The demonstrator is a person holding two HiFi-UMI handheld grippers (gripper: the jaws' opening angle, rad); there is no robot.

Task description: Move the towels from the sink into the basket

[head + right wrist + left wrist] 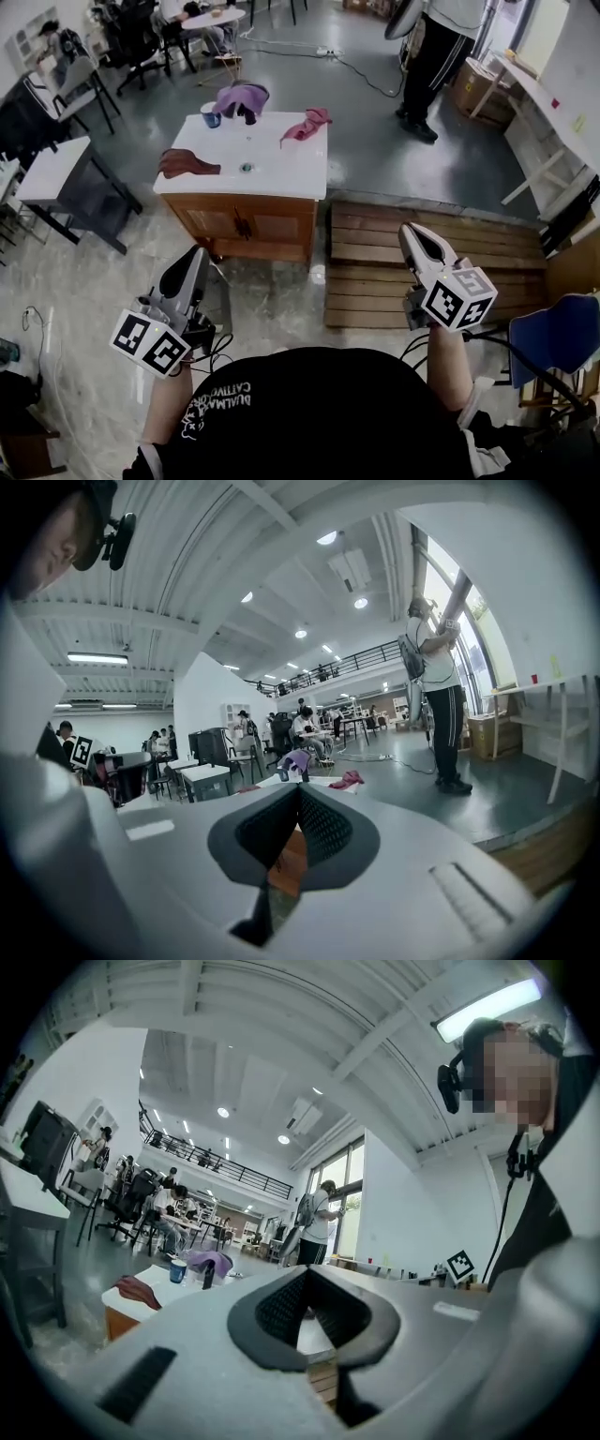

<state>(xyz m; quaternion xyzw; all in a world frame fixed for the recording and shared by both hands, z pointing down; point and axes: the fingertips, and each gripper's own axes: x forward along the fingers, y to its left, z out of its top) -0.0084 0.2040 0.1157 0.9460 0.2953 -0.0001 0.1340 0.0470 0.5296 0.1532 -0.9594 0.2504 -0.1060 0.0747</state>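
Note:
A white-topped sink cabinet (281, 173) stands ahead of me on the floor. A dark red towel (186, 164) lies at its left edge and a pink towel (306, 125) hangs over its far right edge. A purple towel (240, 97) is heaped at the back; what is under it I cannot tell. My left gripper (196, 253) and right gripper (409, 232) are both shut and empty, held near my body well short of the cabinet. In the left gripper view the shut gripper (307, 1274) points towards the dark red towel (138, 1290). The right gripper (298, 791) points towards the pink towel (348, 779).
A blue cup (211, 115) and a dark bottle (249, 114) stand beside the purple towel. A wooden pallet (375, 272) lies right of the cabinet. A white desk (52, 172) stands at left and a blue chair (560, 337) at right. A person (439, 56) stands behind.

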